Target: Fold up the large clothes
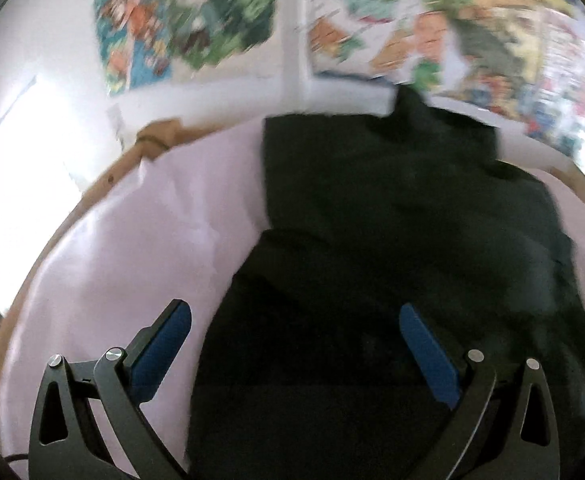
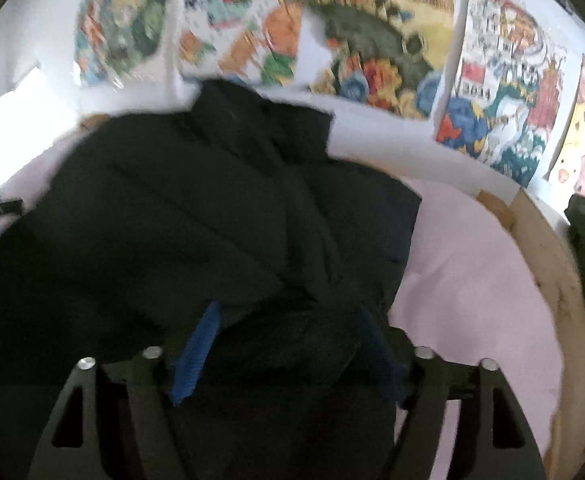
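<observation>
A dark padded jacket [image 1: 392, 240] lies bunched on the pink-covered surface [image 1: 132, 248], the left hand-held gripper [image 1: 294, 316] spread wide above it, the right hand-held gripper [image 2: 288, 312] apart around a fold

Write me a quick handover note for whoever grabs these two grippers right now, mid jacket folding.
Left gripper: open, nothing between its pads, above the near part of the black jacket.
Right gripper: open wide, jacket fabric lying between its pads, no visible grip.
Jacket: bunched and partly folded on the pink sheet covering the table, collar end toward the poster wall.
Done: some folds in, both grippers released.
Left: probably flatten and finish folding; blur hides details.
</observation>
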